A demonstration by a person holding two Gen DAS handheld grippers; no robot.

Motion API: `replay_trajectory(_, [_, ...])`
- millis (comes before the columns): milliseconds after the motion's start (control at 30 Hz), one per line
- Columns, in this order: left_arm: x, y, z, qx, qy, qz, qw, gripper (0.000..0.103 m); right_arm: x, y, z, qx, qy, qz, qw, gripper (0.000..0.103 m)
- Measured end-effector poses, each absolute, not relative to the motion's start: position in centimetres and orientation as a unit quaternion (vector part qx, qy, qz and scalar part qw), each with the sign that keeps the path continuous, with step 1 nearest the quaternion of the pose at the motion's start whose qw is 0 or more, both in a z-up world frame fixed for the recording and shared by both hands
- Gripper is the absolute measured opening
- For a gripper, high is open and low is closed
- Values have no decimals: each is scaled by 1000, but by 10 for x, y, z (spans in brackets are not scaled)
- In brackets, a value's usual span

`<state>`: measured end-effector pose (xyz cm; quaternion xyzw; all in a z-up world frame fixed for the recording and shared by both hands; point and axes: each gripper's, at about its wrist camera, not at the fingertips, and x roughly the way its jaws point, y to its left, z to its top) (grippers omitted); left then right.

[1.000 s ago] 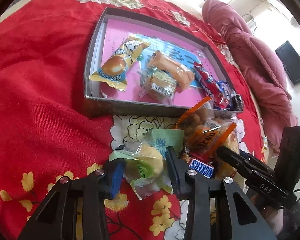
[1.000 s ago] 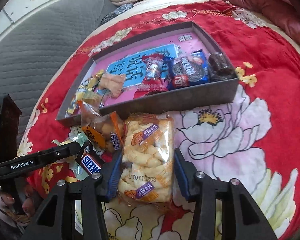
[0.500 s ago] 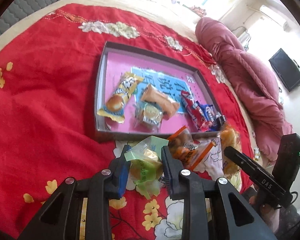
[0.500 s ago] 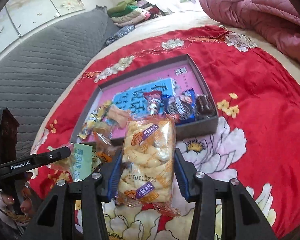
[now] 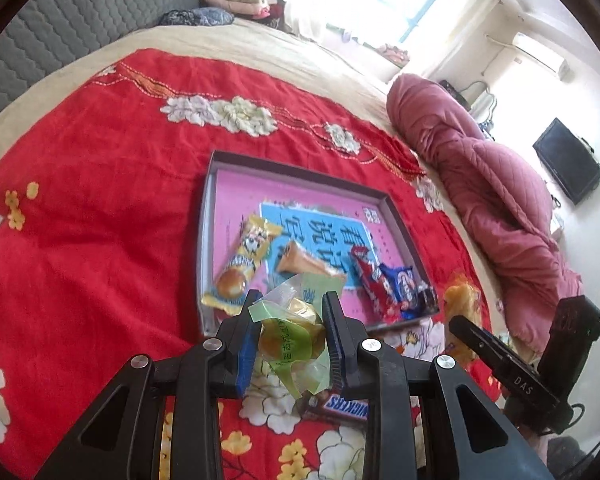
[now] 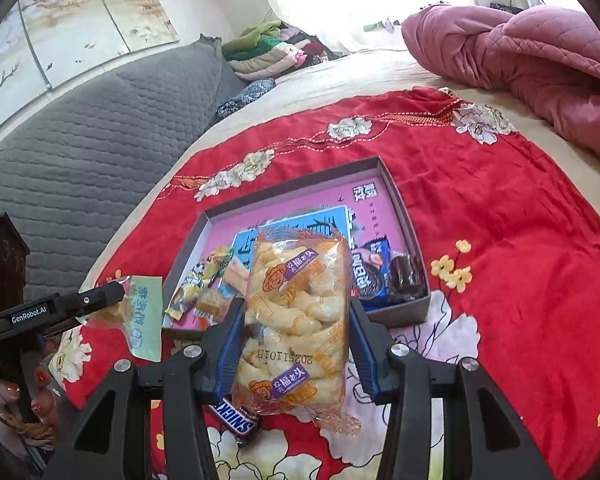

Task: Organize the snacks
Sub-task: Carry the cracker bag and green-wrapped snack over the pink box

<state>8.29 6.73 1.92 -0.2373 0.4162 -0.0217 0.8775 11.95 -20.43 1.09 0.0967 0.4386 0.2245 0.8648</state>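
Left tool (image 5: 290, 334) clenches green-wrapped cake (image 5: 290, 338); right tool (image 6: 296, 338) clenches puff bag (image 6: 296, 320). Lower each flat into the box's (image 6: 410, 312) bare pink area.

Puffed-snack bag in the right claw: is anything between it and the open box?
Nothing visible blocks it. The puffed-snack bag hangs clamped above the box near wall; the Snickers bar lies below on the cloth, out of the path.

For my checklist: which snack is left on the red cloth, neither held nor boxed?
The Snickers bar: it alone lies on the cloth, outside the box and ungripped.
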Motion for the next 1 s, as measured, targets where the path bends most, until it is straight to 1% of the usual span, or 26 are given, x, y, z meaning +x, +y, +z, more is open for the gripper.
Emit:
replay_trajectory(233, [103,65,35,-241,394,-18,887,31,132,-208,21,106,423,221,872,49])
replay_trajectory(433, [126,64,36,-250,384,-12,889,31,143,-206,24,111,413,219,877,49])
replay_trajectory(767, [150,80,3,-288,395,-3,872,31,157,-200,20,107,411,209,881,49])
replay_trajectory(1000, [154,78,-21,-286,416,-13,863,31,162,-189,12,89,421,201,880,49])
